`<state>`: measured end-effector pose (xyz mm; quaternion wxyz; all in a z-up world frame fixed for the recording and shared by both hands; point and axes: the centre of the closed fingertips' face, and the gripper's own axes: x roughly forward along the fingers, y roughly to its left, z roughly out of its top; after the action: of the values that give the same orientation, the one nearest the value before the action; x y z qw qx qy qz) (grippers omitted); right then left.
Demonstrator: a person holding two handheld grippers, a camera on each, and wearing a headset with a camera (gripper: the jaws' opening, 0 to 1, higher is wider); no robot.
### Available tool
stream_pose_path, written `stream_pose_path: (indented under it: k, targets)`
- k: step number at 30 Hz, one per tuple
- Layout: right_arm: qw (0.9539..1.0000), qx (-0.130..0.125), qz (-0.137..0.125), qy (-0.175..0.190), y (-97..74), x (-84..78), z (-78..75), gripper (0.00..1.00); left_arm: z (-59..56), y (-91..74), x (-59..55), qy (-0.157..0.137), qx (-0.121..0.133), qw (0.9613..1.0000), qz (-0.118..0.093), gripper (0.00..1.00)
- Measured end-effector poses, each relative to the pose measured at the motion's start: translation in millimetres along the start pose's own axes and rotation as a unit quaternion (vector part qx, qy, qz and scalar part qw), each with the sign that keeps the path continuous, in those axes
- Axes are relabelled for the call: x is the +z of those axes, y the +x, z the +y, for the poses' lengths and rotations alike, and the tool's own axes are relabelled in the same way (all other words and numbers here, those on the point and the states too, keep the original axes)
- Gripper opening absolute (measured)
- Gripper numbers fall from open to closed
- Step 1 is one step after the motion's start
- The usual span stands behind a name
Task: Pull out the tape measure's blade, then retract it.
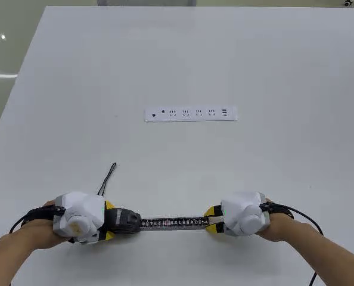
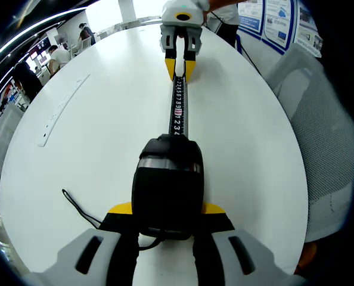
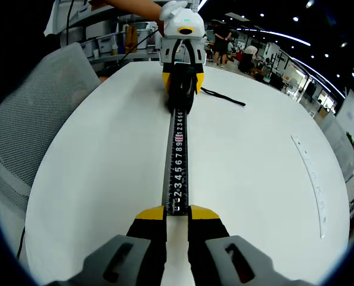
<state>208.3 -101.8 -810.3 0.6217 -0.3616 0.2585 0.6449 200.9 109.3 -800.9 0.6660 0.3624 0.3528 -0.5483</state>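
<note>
Tape measure (image 1: 123, 220) well apart from power strip (image 1: 191, 113)

The tape measure case (image 2: 168, 185) is black plastic, smooth, with a soft gloss across its top. The blade (image 3: 178, 161) coming out of the case is dark and matt, printed with white numerals. Under the case, the bench (image 1: 165, 59) is white, smooth and faintly shiny. Just beside the case lies a thin, matt black cord (image 1: 107, 177). Beyond the case sits a white plastic power strip (image 1: 191, 113). The left gripper (image 1: 108, 220) and right gripper (image 1: 213, 219) have smooth white plastic shells. Their fingers (image 3: 148, 213) are matt black with yellow tips. Past the bench edge near the case, a chair (image 3: 40, 119) is covered in grey mesh cloth.
</note>
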Motion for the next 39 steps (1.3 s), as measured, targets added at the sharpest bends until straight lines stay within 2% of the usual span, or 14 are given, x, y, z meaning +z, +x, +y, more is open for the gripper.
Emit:
stream_pose_path:
  k: [12,18,22,26,30,39]
  targets:
    - [1.0,0.001,0.004,-0.004,-4.7,-1.4,1.0,0.11,-0.8,-1.5,3.1,0.001,0.0,1.0,0.001,0.29]
    - [1.0,0.001,0.006,-0.003,-3.4,-8.0,0.6,0.11,-0.4,-0.1,0.7,0.001,0.0,1.0,0.001,0.29]
    - [1.0,0.0,0.008,-0.004,-10.7,-2.8,2.0,0.11,-1.1,-1.0,2.2,0.001,0.0,1.0,0.002,0.29]
    - [1.0,0.0,0.008,-0.004,-4.2,-12.0,0.5,0.11,-1.9,-2.3,4.4,0.001,0.001,1.0,0.002,0.29]
    - [1.0,-0.001,0.009,-0.003,-10.0,-8.8,1.6,0.11,-2.3,-2.6,4.8,0.001,0.001,1.0,0.002,0.29]
    - [0.9999,-0.001,0.013,-0.003,-12.8,-13.9,1.5,0.11,-2.4,-2.8,5.2,0.001,0.0,1.0,0.003,0.29]
